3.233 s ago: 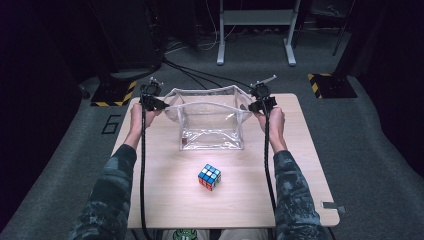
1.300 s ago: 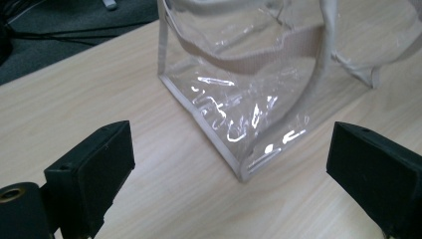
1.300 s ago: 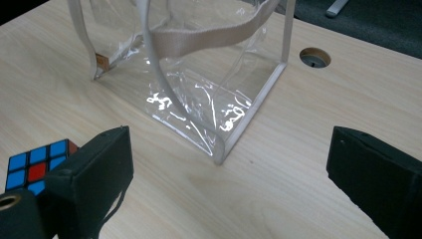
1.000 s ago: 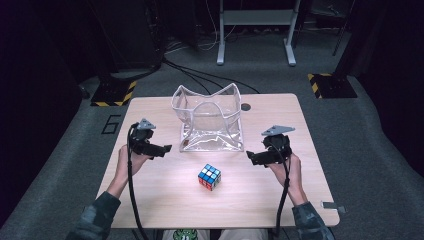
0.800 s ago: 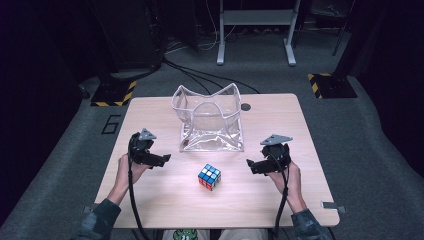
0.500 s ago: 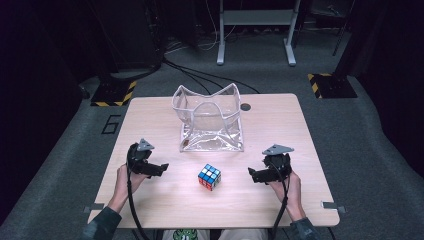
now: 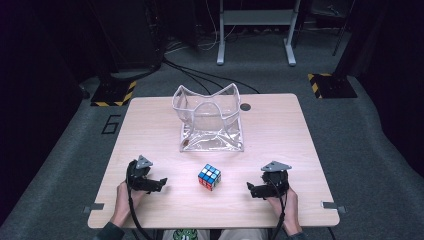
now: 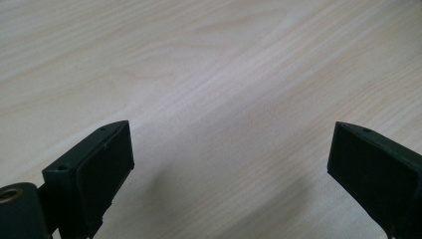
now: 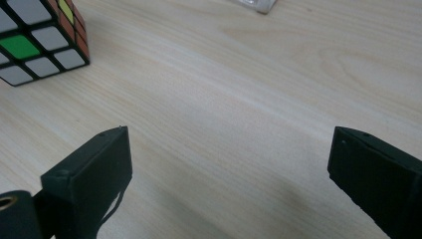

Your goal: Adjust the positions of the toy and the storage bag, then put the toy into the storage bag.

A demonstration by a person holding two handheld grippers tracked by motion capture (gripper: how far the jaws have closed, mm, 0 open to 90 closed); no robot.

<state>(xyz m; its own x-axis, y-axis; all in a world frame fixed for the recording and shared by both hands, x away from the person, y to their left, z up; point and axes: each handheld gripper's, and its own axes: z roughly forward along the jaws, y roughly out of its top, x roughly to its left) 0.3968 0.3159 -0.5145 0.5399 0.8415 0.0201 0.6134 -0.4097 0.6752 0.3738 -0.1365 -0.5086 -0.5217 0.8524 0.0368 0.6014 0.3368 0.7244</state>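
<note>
Surroundings: dark floor with cables and a metal stand is seen beyond the pale wooden tabletop (image 7: 280,125).
Landmark: the puzzle cube (image 7: 209,177) is taken as reference; it rests on the tabletop near the person's edge, about midway across.
Clear bag: an empty transparent plastic bag (image 7: 210,120) stands open-mouthed beyond the cube, apart from it.
Left gripper: the left gripper (image 7: 161,184) is held low to the cube's left, with bare wood between them; its jaws are spread wide and nothing is held.
Right gripper: the right gripper (image 7: 249,188) is held to the cube's right, slightly nearer the person; its jaws are likewise spread wide and empty.
Facing: both pairs of jaws are pointed inward, toward the cube.
Right gripper view: the cube's corner is caught at upper left (image 9: 35,40), ahead of and left of the jaws.
Left gripper view: plain wood is seen between the jaws.
Nearer hand: the gaps look almost equal; neither is clearly closer.
Long axis: none is offered by a cube; flat opposite faces are judged the natural grip.
Judgement: a short inward move from either side would likely reach it.
</note>
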